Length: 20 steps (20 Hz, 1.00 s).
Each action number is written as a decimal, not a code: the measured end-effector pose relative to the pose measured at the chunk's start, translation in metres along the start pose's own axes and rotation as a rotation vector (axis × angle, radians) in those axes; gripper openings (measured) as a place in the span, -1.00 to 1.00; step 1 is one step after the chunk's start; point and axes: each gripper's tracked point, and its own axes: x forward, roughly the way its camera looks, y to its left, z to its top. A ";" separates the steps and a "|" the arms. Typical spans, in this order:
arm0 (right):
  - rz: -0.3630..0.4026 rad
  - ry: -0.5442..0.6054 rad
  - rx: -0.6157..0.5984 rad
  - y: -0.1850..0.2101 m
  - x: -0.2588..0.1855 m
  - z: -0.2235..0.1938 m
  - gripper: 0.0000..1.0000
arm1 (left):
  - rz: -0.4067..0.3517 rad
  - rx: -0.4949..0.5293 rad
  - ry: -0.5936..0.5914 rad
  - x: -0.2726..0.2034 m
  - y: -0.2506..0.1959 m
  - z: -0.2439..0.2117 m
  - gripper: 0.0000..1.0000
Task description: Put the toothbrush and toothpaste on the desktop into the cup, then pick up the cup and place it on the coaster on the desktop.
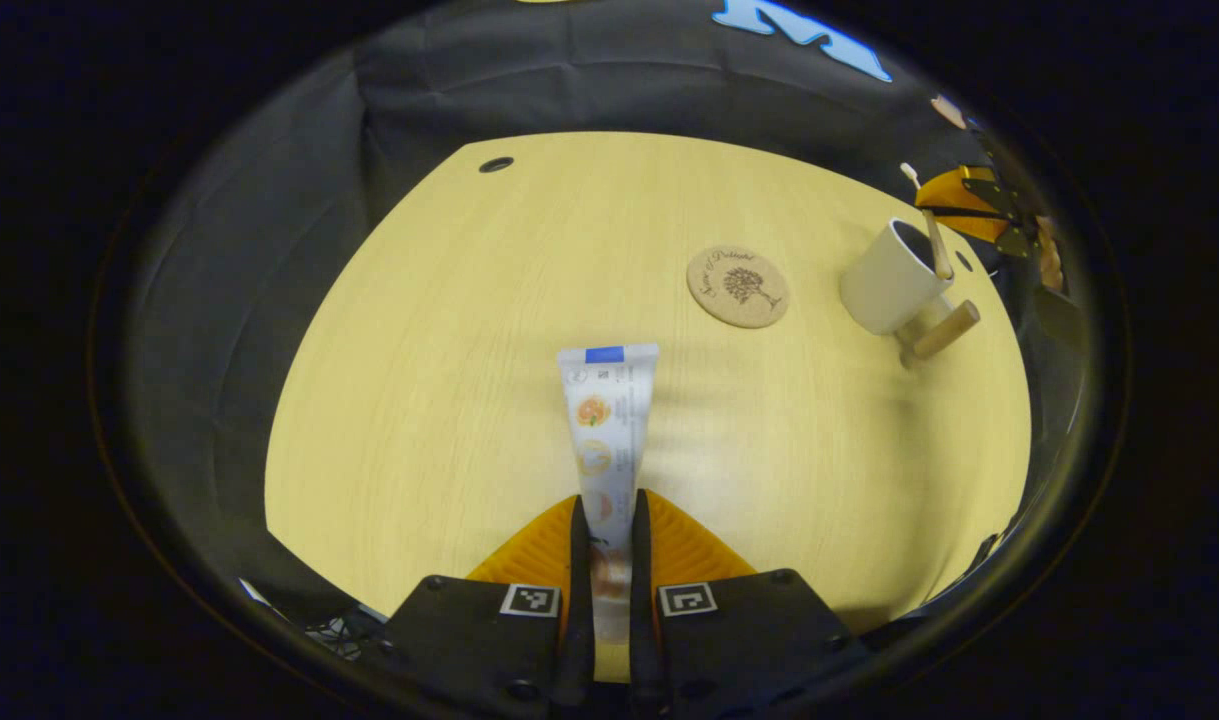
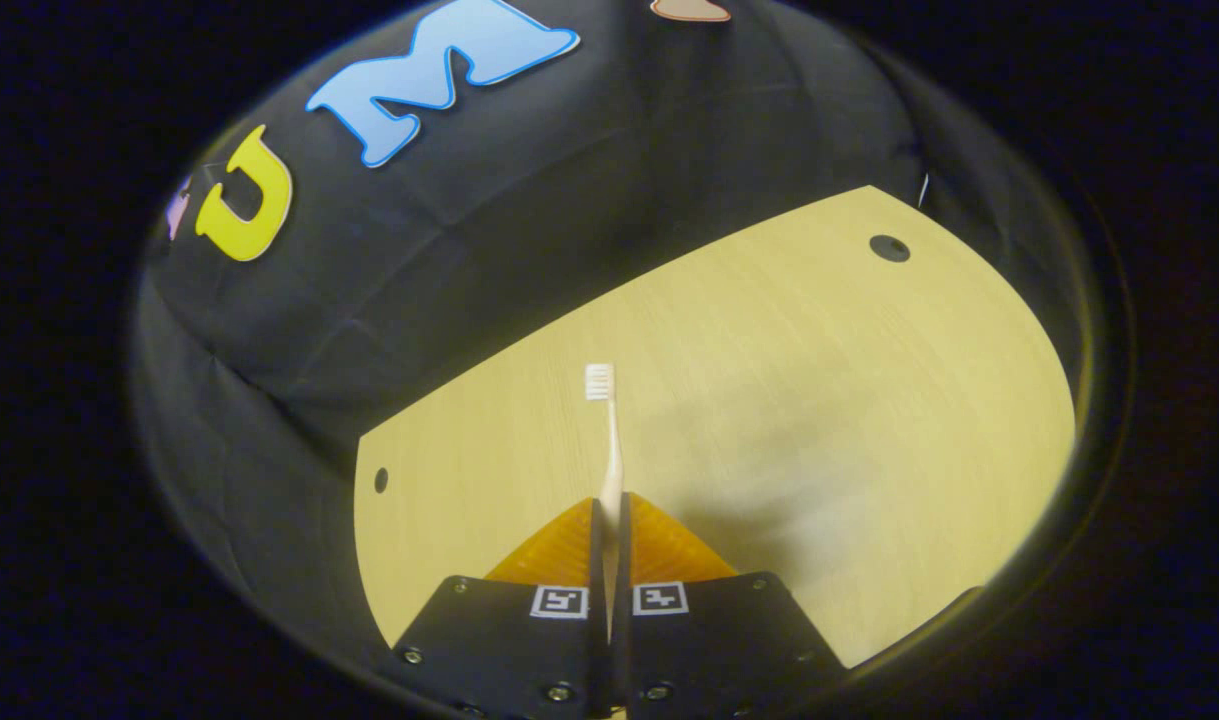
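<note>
The desk (image 1: 449,330) carries the cup (image 1: 884,285) at its far right. The cup stands on bare wood just right of the coaster (image 1: 737,287), not on it, and nothing sits on the coaster. So the last step, setting the cup on the coaster, is judged to be still open.

The toothpaste (image 1: 609,420) is not in the cup. The left gripper (image 1: 609,500) is clenched on its lower part, and the tube reaches forward over the middle of the desk, well short of the cup.

The toothbrush (image 2: 612,450) is pinched in the right gripper (image 2: 609,505), bristles at the far end.

The left gripper view adds what the right gripper view lacks: the cup, the coaster and the other gripper (image 1: 979,195) at the far right. There the toothbrush (image 1: 931,235) crosses the cup's mouth with its head up. I cannot tell whether its lower end is already inside.

The right gripper view adds a close look at the grip itself, with both fingers shut tight on the thin handle.
</note>
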 end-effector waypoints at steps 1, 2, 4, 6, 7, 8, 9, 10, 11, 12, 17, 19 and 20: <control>0.001 -0.012 0.008 0.000 0.001 0.005 -0.96 | 0.002 -0.004 0.002 0.000 0.002 0.000 -0.55; 0.002 -0.036 0.011 0.000 0.000 0.011 -0.96 | 0.004 -0.007 0.004 0.001 0.003 -0.001 -0.55; -0.012 -0.088 -0.009 -0.002 -0.001 0.021 -0.96 | 0.007 -0.010 0.007 0.001 0.004 -0.001 -0.55; -0.027 -0.174 -0.087 -0.003 -0.004 0.029 -0.96 | 0.010 -0.011 0.012 0.003 0.004 0.000 -0.55; -0.028 -0.220 -0.139 0.000 -0.006 0.031 -0.96 | 0.008 -0.010 0.013 0.002 0.004 0.000 -0.55; -0.033 -0.254 -0.192 0.002 -0.007 0.031 -0.96 | 0.006 -0.009 0.015 0.002 0.002 0.000 -0.56; -0.040 -0.268 -0.226 0.004 -0.006 0.026 -0.96 | 0.003 -0.008 0.017 0.002 0.000 0.000 -0.55; -0.043 -0.270 -0.242 0.006 -0.005 0.018 -0.96 | 0.001 -0.005 0.017 0.002 -0.001 0.000 -0.56; -0.043 -0.260 -0.242 0.004 -0.002 0.008 -0.96 | 0.000 -0.001 0.015 0.001 -0.002 0.000 -0.56; -0.042 -0.249 -0.239 0.003 0.000 -0.001 -0.96 | 0.000 0.002 0.013 0.000 -0.003 0.000 -0.55; -0.039 -0.253 -0.274 -0.001 -0.008 -0.022 -0.91 | -0.003 0.002 0.000 -0.005 -0.003 0.003 -0.56; -0.028 -0.250 -0.306 0.000 -0.015 -0.030 -0.90 | -0.001 -0.002 -0.009 -0.003 -0.004 0.011 -0.56; -0.024 -0.252 -0.322 0.000 -0.019 -0.033 -0.90 | -0.002 -0.002 -0.016 0.000 -0.006 0.016 -0.55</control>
